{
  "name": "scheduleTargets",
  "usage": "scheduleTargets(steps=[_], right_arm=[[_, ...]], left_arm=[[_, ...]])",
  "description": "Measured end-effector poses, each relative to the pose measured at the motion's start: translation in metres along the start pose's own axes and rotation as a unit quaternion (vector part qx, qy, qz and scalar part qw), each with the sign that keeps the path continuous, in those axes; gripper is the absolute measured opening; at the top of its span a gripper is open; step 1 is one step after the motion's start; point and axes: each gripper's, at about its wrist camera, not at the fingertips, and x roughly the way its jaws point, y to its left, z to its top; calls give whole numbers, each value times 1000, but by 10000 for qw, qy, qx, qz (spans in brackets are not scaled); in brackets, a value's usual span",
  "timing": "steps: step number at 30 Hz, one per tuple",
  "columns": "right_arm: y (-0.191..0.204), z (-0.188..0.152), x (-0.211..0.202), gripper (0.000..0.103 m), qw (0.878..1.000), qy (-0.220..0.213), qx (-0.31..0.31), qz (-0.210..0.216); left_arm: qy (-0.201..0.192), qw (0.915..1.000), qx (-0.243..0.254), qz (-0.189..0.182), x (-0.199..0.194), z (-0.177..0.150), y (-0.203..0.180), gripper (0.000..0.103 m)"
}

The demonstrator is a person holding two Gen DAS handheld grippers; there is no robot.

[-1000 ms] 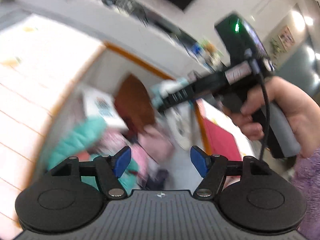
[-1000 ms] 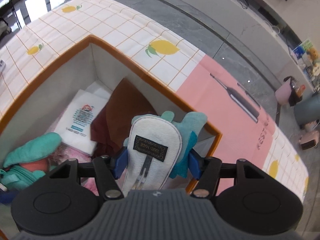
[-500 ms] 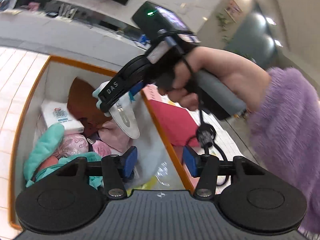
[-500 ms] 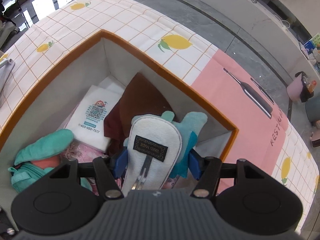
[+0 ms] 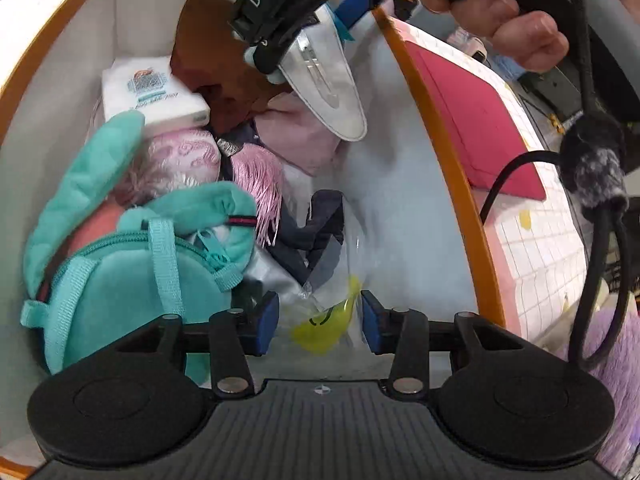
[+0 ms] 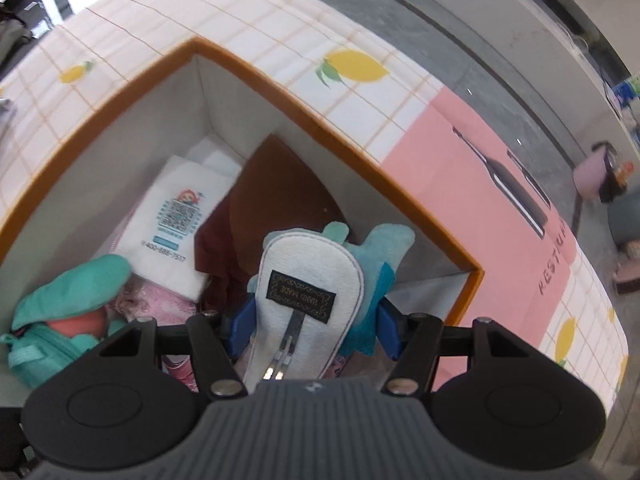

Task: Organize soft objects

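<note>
A: Start at the left of the box (image 5: 440, 152). What lies there?

B: In the left wrist view a teal pouch (image 5: 132, 276) with a zip and webbing loops sits against the left wall, with a teal plush piece (image 5: 84, 184) arching over it. Just beyond them a white tissue pack (image 5: 154, 94) lies toward the far left corner, touching a pink patterned cloth (image 5: 180, 160).

A: And the middle?

B: A brown cloth (image 5: 212, 64) leans in the far corner, beside a pale pink cloth (image 5: 304, 136). Nearer, a pink fringe (image 5: 262, 184) and a dark strap (image 5: 320, 224) lie on a clear plastic bag (image 5: 332, 304) with a yellow mark.

A: What is the left gripper (image 5: 320, 320) doing?

B: Its blue fingers (image 5: 268, 320) stand apart either side of that bag, and the jaws are closing; the pads do not yet press on it.

A: The right side?

B: The right gripper (image 6: 312, 320) hangs over the box's right part, clamped on a white felt hair clip (image 6: 310, 280) with teal trim and a black label. A hand (image 5: 508, 16) holds that gripper's handle; a purple fuzzy sleeve (image 5: 616, 392) shows at the right edge.

A: What carries the box?

B: A table (image 6: 280, 40) with a lemon-print grid cloth and a pink mat (image 6: 472, 184) off the box's right edge.
</note>
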Motion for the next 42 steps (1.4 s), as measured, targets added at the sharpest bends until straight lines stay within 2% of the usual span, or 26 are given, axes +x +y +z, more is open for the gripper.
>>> scheduleTargets(steps=[1, 3, 6, 10, 12, 15, 21, 25, 30, 33, 36, 39, 42], right_arm=[[1, 1, 3, 62, 10000, 48, 21, -30], [3, 3, 8, 65, 9998, 152, 44, -129], [5, 5, 14, 66, 9994, 261, 46, -241], [4, 3, 15, 72, 9995, 265, 116, -154], [3, 3, 13, 83, 9996, 225, 126, -121], [4, 2, 7, 90, 9999, 142, 53, 31], [3, -1, -10, 95, 9997, -89, 56, 230], [-1, -5, -31, 99, 9968, -598, 163, 499], [-8, -22, -81, 99, 9859, -1576, 316, 458], [-13, -46, -118, 100, 9735, -2219, 340, 437], [-17, -76, -152, 100, 9630, -2654, 311, 348], [-22, -110, -181, 100, 9541, -2973, 216, 296], [-29, -154, -199, 100, 9419, -3346, 261, 123]], left_arm=[[21, 9999, -93, 38, 2, 2, 2, 49], [-201, 9997, -137, 54, -1, 2, 4, 53], [-487, 9982, 47, 342, -15, -7, -3, 59], [-705, 9972, 96, 236, -27, -16, -7, 62], [-820, 9963, 102, 218, -34, -19, -9, 63], [-922, 9952, 156, 283, -37, -12, -17, 64], [-1127, 9929, 229, 318, -45, -13, -20, 64], [-1251, 9914, 194, 319, -50, -11, -18, 66], [-1559, 9867, -126, 447, -72, -11, -14, 69], [-1832, 9811, -266, 568, -91, -13, -18, 71], [-2022, 9761, -71, 788, -106, -16, -34, 73], [-2311, 9666, 3, 1108, -120, -18, -57, 76], [-2636, 9571, 103, 1196, -134, -22, -79, 82]])
